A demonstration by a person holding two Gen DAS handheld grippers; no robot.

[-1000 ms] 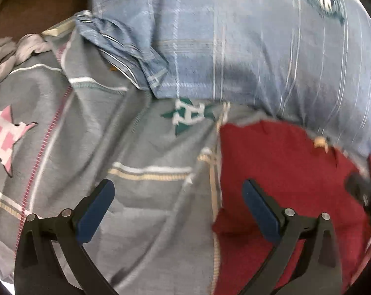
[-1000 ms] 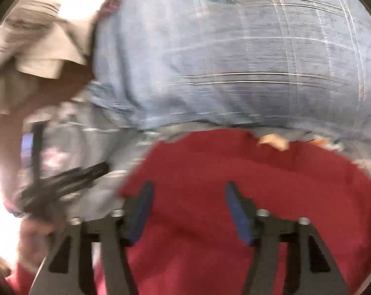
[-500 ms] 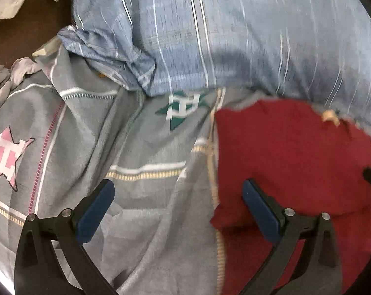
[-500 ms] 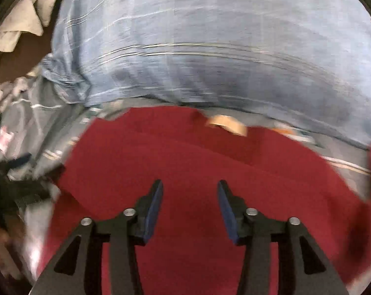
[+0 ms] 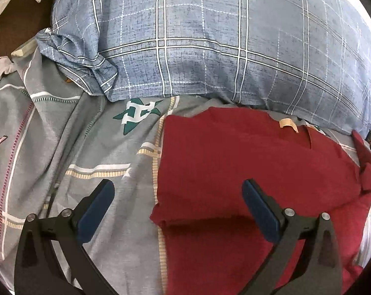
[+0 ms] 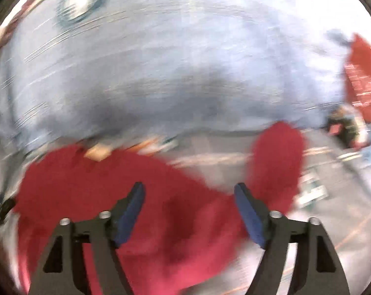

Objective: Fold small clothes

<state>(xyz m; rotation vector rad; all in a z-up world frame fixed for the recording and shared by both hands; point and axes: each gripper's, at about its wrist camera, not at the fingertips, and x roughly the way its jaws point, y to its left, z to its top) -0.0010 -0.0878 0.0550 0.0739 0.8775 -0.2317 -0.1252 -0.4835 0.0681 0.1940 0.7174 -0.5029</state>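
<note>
The left gripper (image 5: pixel 178 204) hung wide open, holding nothing, straddling the left edge of the red garment (image 5: pixel 254 169). The garment lay flat just below the blue plaid pillow (image 5: pixel 210 39), neck label toward it, long axis running pillow-to-gripper. The right gripper (image 6: pixel 189 196) gaped over blurred red cloth.

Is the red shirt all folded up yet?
Not yet. The red shirt lies on the grey bedsheet below the blue pillow, with its left side already turned in to a straight edge. Nothing is in hand: the left gripper and right gripper are both open. The sleeve on the right sticks out unfolded, and the rest awaits folding.
</note>
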